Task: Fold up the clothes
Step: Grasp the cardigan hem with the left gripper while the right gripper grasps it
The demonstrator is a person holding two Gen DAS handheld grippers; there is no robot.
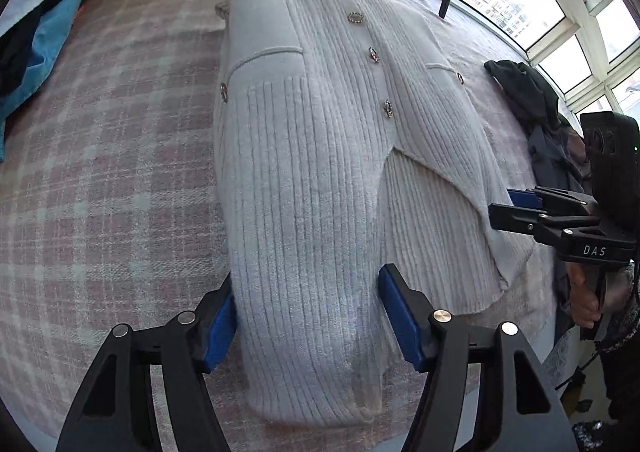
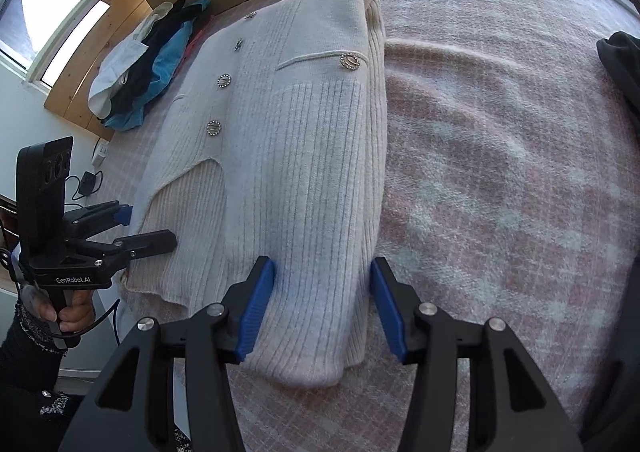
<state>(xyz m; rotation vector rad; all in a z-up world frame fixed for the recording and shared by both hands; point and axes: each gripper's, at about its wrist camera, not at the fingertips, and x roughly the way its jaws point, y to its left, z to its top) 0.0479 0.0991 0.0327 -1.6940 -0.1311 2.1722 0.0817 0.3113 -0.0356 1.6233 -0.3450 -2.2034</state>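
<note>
a white ribbed cardigan [image 1: 320, 155] lies front-up and buttoned on a pink plaid blanket [image 1: 112, 155], both sleeves laid in over the body so the whole makes one long narrow strip. its long axis runs straight away from the person, collar at the far end, hem and cuffs at the near edge. the left gripper [image 1: 308, 316] stands with its blue pads spread wide on either side of the left sleeve's lower end, not pinching it; the right gripper [image 2: 316, 304] straddles the right sleeve's cuff [image 2: 304, 364] the same way, jaws apart, holding nothing. each tool sits at its own near corner, about equally close to the knit, and in each wrist view the other shows side-on at the cardigan's edge. the sleeves are in; whether the lengthwise fold, near end toward collar, is to come or has been opened out, the scene does not settle. a heap of blue and black clothes [image 2: 156, 59] waits on the person's left, dark garments [image 1: 532, 91] on the right.
</note>
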